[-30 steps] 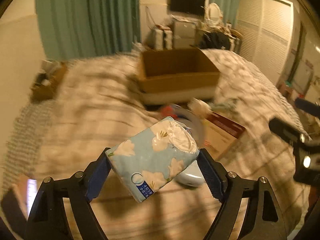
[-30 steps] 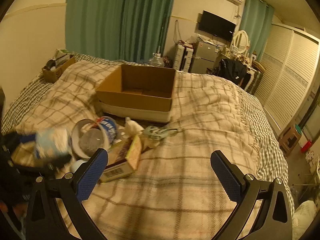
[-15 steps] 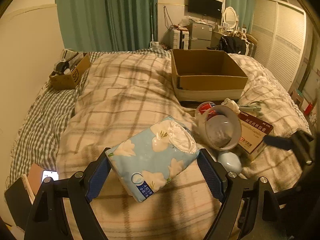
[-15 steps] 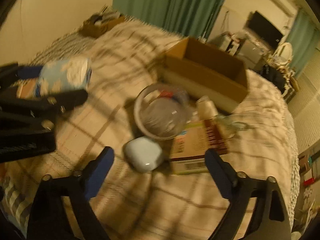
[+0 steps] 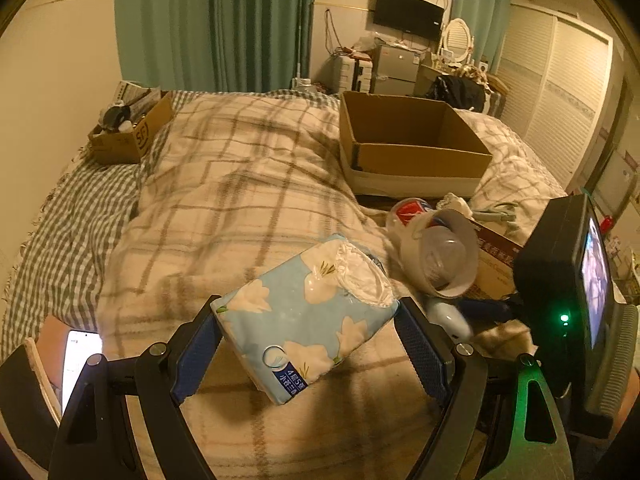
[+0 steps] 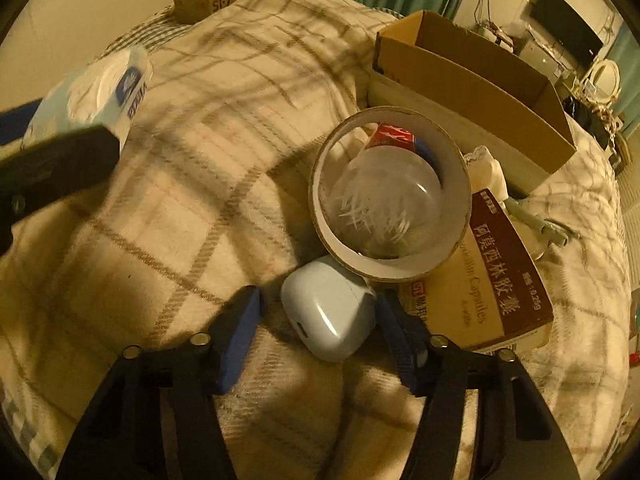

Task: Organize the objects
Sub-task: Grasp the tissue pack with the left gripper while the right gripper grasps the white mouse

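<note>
The earbud case [image 6: 328,312] lies on the blanket [image 6: 168,216], touching the tape roll [image 6: 390,196] behind it and just beside the medicine box [image 6: 492,280]. My right gripper [image 6: 316,316] straddles the case, jaws closing, left pad not yet touching. My left gripper [image 5: 308,344] holds the tissue pack [image 5: 308,316]. Risk: the smooth, rounded case squirts out or the right pad snags the roll.

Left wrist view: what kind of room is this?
Most likely a lived-in bedroom: a bed under a plaid blanket, a wall television, a louvred wardrobe and green curtains.
</note>
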The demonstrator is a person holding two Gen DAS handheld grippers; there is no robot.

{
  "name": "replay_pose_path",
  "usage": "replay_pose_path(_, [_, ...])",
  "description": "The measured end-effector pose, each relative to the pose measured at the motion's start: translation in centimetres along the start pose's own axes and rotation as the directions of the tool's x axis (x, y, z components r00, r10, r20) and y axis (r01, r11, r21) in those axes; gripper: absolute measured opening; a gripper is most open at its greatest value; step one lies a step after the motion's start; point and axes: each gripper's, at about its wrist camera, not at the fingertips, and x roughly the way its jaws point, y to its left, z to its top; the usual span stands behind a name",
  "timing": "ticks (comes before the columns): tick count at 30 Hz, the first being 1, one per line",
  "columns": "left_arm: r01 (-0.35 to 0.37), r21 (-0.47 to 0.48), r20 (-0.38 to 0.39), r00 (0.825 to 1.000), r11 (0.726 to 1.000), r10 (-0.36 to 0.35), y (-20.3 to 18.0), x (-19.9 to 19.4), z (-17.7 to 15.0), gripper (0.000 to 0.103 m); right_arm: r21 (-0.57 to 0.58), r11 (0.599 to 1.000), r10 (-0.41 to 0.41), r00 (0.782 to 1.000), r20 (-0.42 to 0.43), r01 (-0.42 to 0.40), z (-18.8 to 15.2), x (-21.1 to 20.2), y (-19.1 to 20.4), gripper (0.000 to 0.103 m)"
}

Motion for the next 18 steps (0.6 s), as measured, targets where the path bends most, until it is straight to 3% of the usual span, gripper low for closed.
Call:
replay_pose_path(8, [0.014, 0.025, 0.007, 1.0, 1.0, -0.014, -1.4, -0.7, -0.1, 0.086, 0.0, 0.999, -0.033, 0.997, 0.07, 0.033, -0.7, -3.0, 0.0, 0.024])
replay_pose_path(18, [0.047, 0.018, 0.048, 0.998, 0.999, -0.048, -2.8, -2.3, 0.9, 0.086, 0.044, 0.999, -0.041, 0.973, 0.228, 0.031, -0.2, -9.1, -2.0, 0.023])
